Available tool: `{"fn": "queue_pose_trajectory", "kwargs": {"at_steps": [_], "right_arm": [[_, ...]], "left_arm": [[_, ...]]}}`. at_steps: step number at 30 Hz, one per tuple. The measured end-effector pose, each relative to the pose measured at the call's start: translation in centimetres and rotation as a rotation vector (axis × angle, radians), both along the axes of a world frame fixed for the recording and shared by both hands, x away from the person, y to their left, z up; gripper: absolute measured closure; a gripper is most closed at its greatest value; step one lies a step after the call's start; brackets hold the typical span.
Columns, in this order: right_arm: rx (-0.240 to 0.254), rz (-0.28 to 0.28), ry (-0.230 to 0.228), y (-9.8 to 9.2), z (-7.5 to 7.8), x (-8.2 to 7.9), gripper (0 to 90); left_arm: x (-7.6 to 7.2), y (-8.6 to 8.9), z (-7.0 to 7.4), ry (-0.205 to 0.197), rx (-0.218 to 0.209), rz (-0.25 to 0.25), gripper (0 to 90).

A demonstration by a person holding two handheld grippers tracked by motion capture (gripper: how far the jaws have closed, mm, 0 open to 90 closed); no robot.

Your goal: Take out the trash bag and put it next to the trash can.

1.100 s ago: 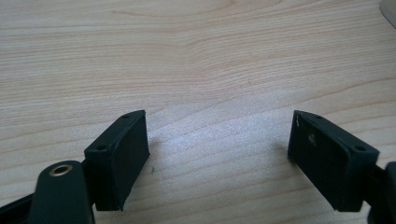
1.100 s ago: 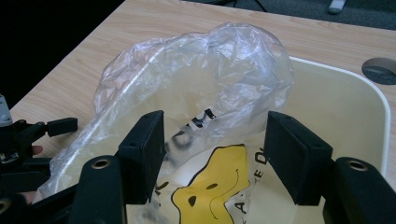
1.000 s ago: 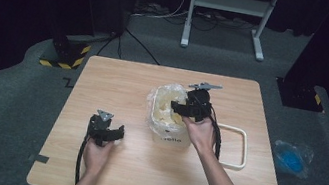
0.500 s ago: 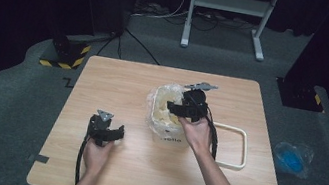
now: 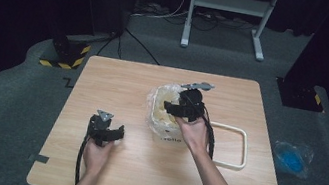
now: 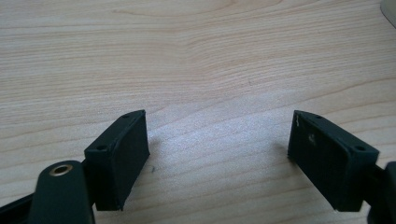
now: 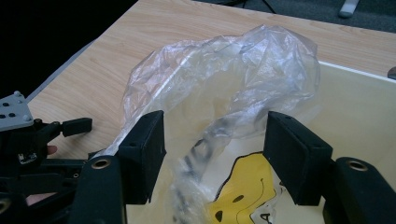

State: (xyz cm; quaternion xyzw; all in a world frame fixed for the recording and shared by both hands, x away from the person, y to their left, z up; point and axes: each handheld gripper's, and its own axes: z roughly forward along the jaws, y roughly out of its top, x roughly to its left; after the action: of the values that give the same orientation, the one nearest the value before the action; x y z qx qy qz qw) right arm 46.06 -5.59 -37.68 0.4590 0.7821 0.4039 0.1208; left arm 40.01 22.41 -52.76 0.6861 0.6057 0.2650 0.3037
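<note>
High view: I had the right tongs over the clear plastic bag, which sat in a cream bin mid-bench, beside a white loop handle. Left tongs were parked on bare wood, out of the way.

Left gripper view: tongs apart, nothing between, just bench.

Right gripper view: right tongs apart, straddling the bag's crumpled rim, not clamped; lined up for a pinch, I judged. The left tongs showed at the side.
</note>
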Motion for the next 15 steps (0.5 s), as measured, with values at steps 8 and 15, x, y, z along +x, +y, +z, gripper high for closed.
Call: {"fn": "queue_pose_trajectory", "kwargs": {"at_steps": [8, 15], "right_arm": [[-0.01, 0.011, -0.001, 0.8, 0.0, -0.1, 37.0], [-0.022, 0.013, 0.008, 1.6, 0.0, 0.0, 34.6]], "left_arm": [[0.0, 0.0, 0.0, 0.0, 0.002, 0.0, 20.3], [0.0, 0.0, 0.0, 0.0, 0.003, 0.0, 20.3]]}}
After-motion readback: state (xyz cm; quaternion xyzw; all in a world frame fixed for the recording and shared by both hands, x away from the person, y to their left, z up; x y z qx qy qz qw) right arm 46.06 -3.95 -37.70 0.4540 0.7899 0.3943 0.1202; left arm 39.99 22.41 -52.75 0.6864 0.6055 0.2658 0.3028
